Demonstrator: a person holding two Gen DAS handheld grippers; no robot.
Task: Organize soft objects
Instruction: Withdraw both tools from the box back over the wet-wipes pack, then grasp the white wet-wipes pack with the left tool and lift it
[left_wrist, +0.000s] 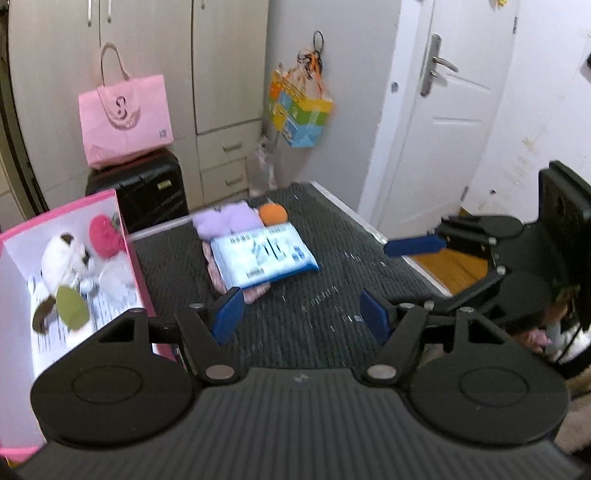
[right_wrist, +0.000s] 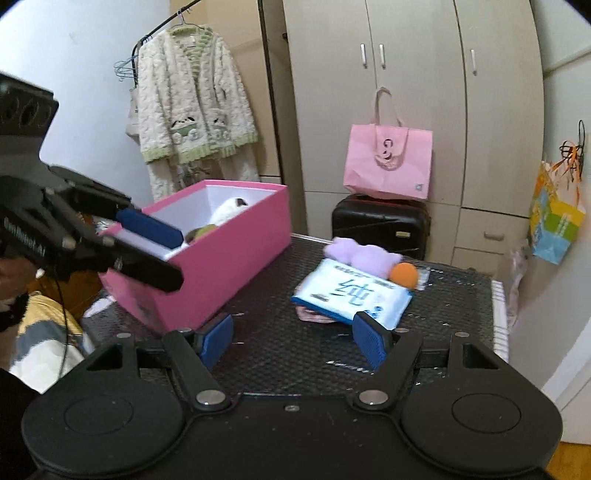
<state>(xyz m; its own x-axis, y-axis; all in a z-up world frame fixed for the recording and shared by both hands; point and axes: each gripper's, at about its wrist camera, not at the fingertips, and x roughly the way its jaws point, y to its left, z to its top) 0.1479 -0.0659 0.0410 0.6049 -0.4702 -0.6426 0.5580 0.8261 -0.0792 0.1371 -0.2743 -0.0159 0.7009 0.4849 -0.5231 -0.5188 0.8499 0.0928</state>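
Both grippers are hanging over the dark ribbed table mat (left_wrist: 314, 325), and both are standing released, blue pads apart with nothing between them. Seen from the left wrist camera, the left gripper (left_wrist: 301, 317) is aiming toward the pile at its twelve o'clock, while the right gripper (left_wrist: 410, 245) is reaching in from about three o'clock, its one visible blue pad pointing at the pile.

The pile itself is sitting mid-table: a blue-and-white wet wipes pack (right_wrist: 351, 295) is lying on top of a pink knitted cloth (right_wrist: 314, 315), which is peeking out from under its near edge. A lilac plush toy (right_wrist: 360, 254) is touching the pack's far edge, and an orange ball (right_wrist: 403, 274) is nestling just beside the plush at its four o'clock (blur is hiding finer detail).

From the right wrist camera, the right gripper (right_wrist: 293, 341) is pointing at the pack from just short of it. The pink box (right_wrist: 229, 258) is standing at ten o'clock from the pile, open-topped, with the left gripper (right_wrist: 166, 251) hovering across its near corner. Inside the box, a white-and-brown plush animal (left_wrist: 66, 258), a red plush (left_wrist: 105, 236) and an olive green round pad (left_wrist: 72, 308) are lying together.
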